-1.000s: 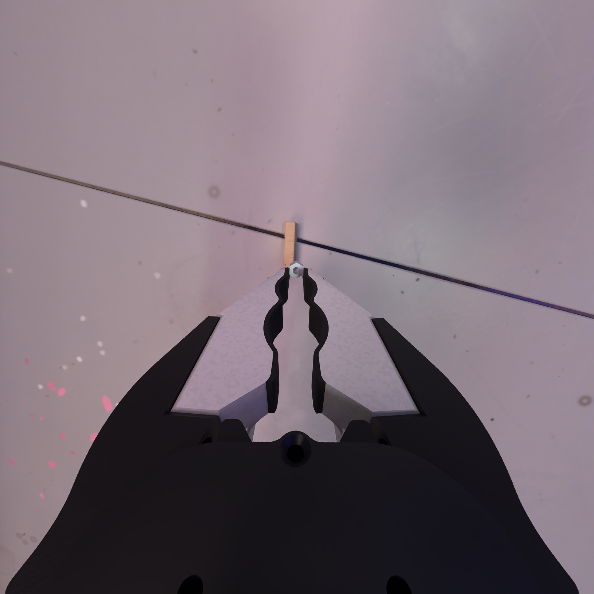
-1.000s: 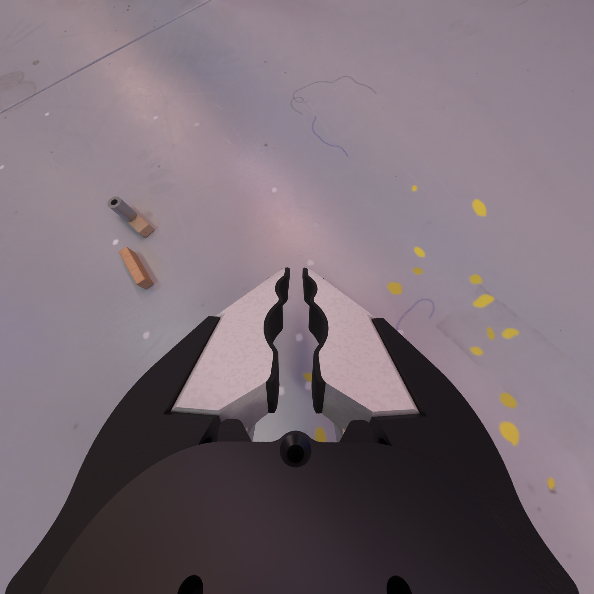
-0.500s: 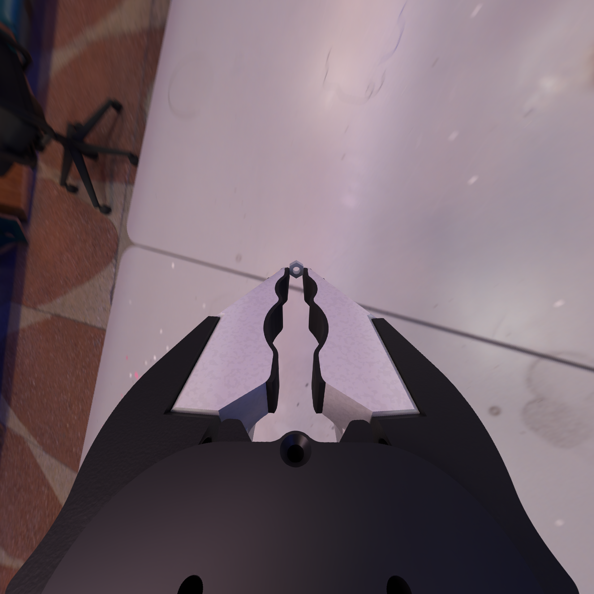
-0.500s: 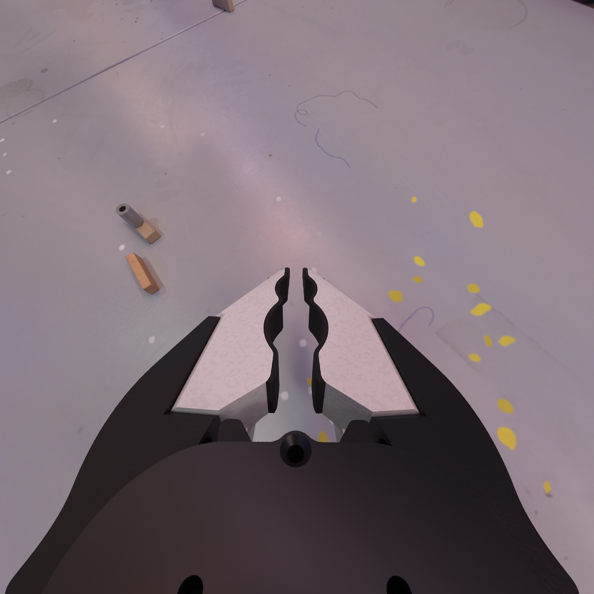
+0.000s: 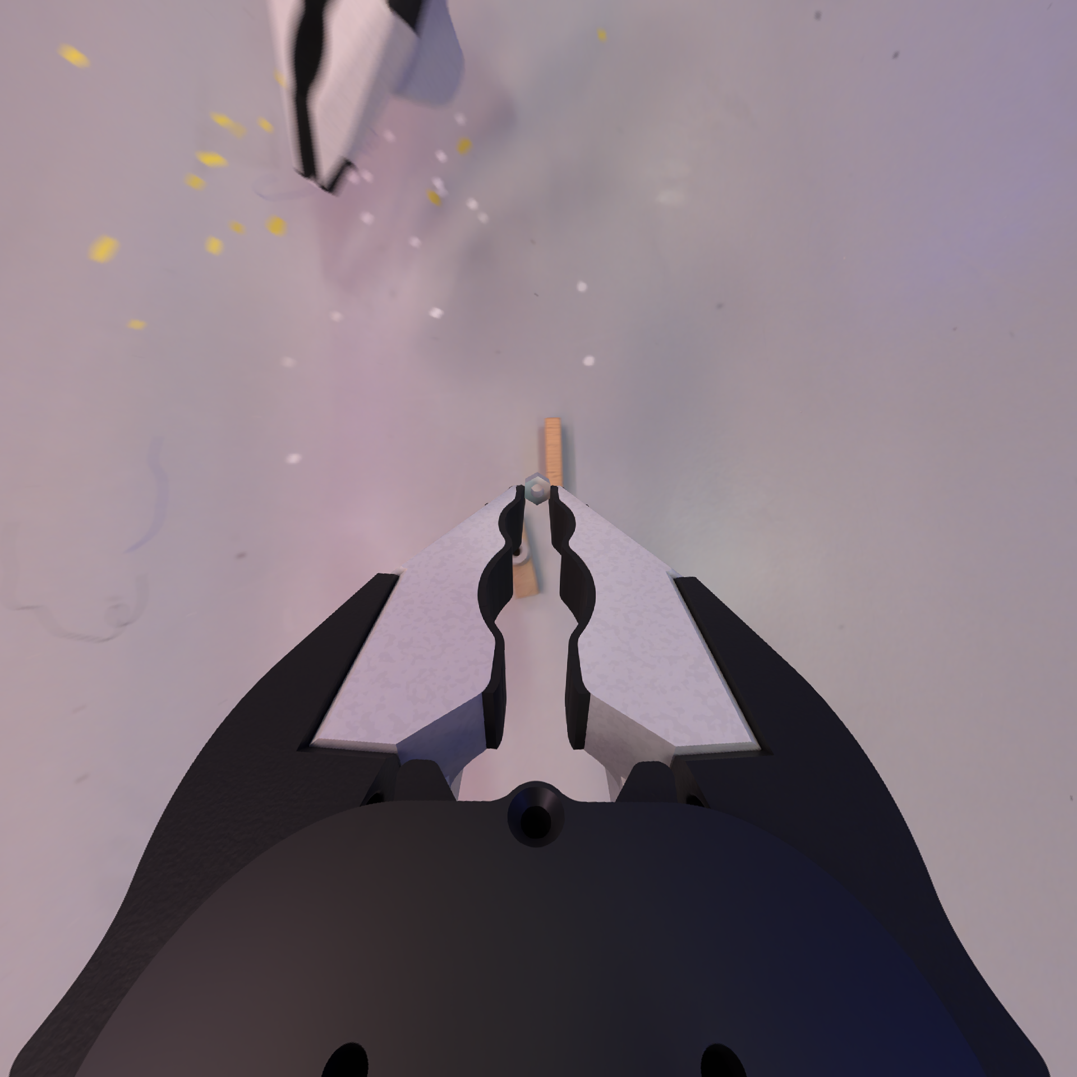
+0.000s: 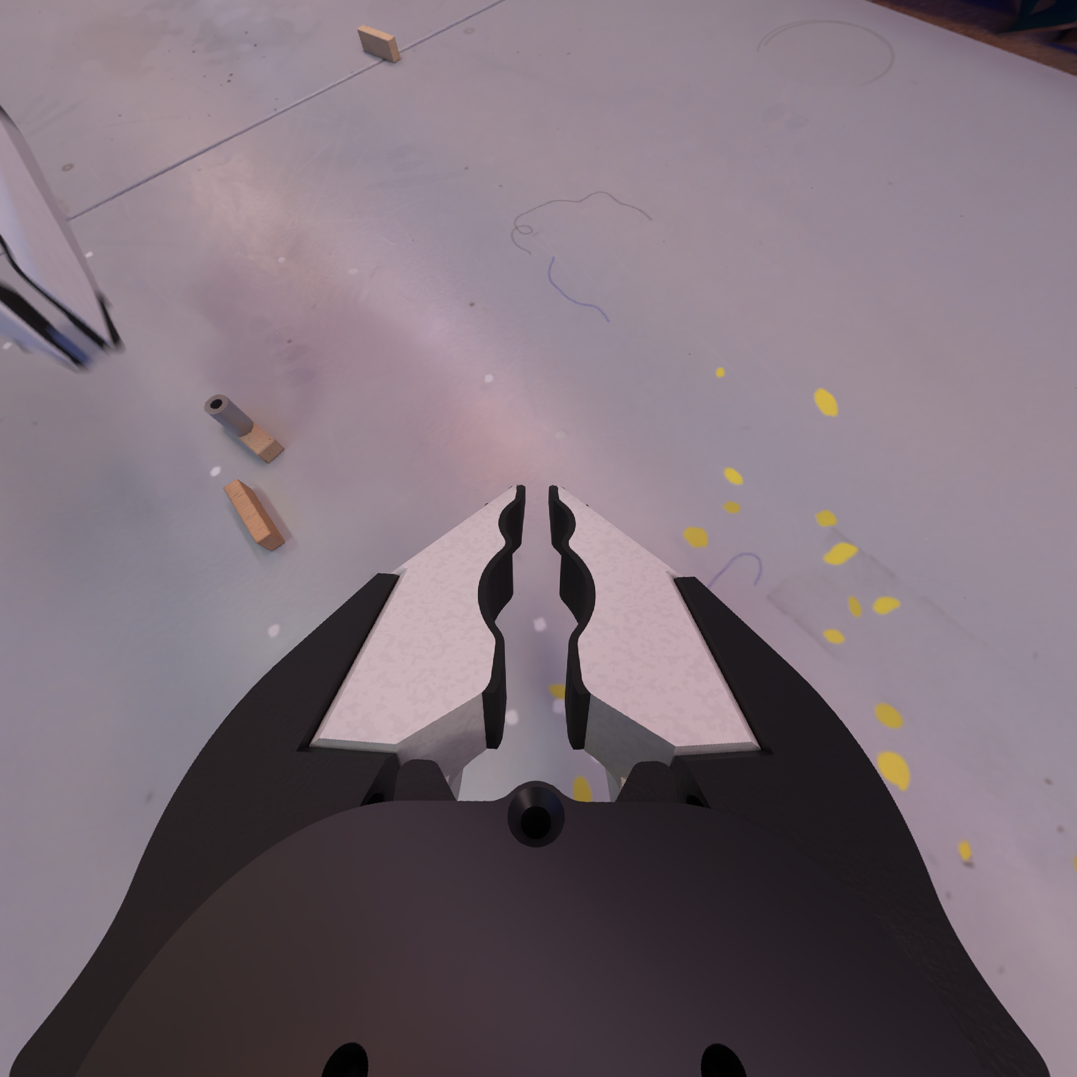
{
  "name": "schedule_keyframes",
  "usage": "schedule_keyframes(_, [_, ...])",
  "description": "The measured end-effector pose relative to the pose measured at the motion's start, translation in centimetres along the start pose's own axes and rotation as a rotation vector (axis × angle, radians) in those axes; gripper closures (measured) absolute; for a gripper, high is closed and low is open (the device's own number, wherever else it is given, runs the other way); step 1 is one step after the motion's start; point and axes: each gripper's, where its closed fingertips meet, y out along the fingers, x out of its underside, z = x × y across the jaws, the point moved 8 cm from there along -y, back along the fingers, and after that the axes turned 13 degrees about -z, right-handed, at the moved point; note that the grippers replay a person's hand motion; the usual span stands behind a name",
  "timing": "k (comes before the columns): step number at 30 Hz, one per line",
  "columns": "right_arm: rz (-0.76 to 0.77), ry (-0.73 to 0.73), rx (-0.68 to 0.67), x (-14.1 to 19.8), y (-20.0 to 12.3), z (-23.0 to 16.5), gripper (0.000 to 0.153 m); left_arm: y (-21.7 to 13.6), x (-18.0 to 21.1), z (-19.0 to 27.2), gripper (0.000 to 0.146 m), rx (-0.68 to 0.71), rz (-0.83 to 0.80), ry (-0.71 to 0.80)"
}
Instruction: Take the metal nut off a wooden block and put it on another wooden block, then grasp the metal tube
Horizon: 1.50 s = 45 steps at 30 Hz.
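My left gripper (image 5: 536,492) is shut on the small metal nut (image 5: 536,488) and holds it above the table. Just beyond the nut lies a bare wooden block (image 5: 552,451). Between my left fingers, lower down, show the metal tube (image 5: 518,556) and the block under it (image 5: 526,580). In the right wrist view the grey tube (image 6: 226,414) stands tilted on its block (image 6: 263,444), with the bare block (image 6: 255,515) beside it. My right gripper (image 6: 536,492) is empty, its jaws a narrow gap apart, right of both blocks.
A third wooden block (image 6: 379,42) lies far off on the table seam. The left gripper's fingers (image 6: 52,280) show blurred at the left edge of the right wrist view. The right gripper (image 5: 326,116) shows blurred at the top of the left wrist view. Yellow flecks (image 6: 839,553) dot the table.
My left gripper has swung with the nut from the far block and the table's edge to over the two near blocks. It has entered the right wrist view, which has pulled back slightly.
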Motion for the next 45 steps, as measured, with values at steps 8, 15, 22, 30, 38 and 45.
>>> schedule_keyframes(8, [0.006,0.002,0.011,0.0,-0.4,0.0,0.145,7.0,-0.6,0.9,0.138,0.067,-0.093,-0.050])
schedule_keyframes(15, [-0.015,-0.007,0.014,0.1,-0.1,-0.1,0.145,7.3,-0.5,0.4,0.138,0.068,-0.079,-0.085])
schedule_keyframes(22, [-0.012,-0.004,0.018,0.1,-0.2,0.1,0.145,6.7,-0.5,0.2,0.112,0.057,-0.034,-0.082])
schedule_keyframes(30, [-0.009,-0.003,0.019,0.2,-0.3,0.2,0.145,4.1,0.9,-0.3,0.107,-0.021,0.018,-0.157])
schedule_keyframes(38, [-0.017,-0.007,0.017,0.3,-0.1,0.1,0.145,4.2,2.9,-0.3,0.108,-0.043,-0.022,-0.214])
schedule_keyframes(45, [-0.037,-0.015,0.010,0.4,0.2,0.0,0.145,5.0,3.5,-0.1,0.110,-0.060,-0.054,-0.223])
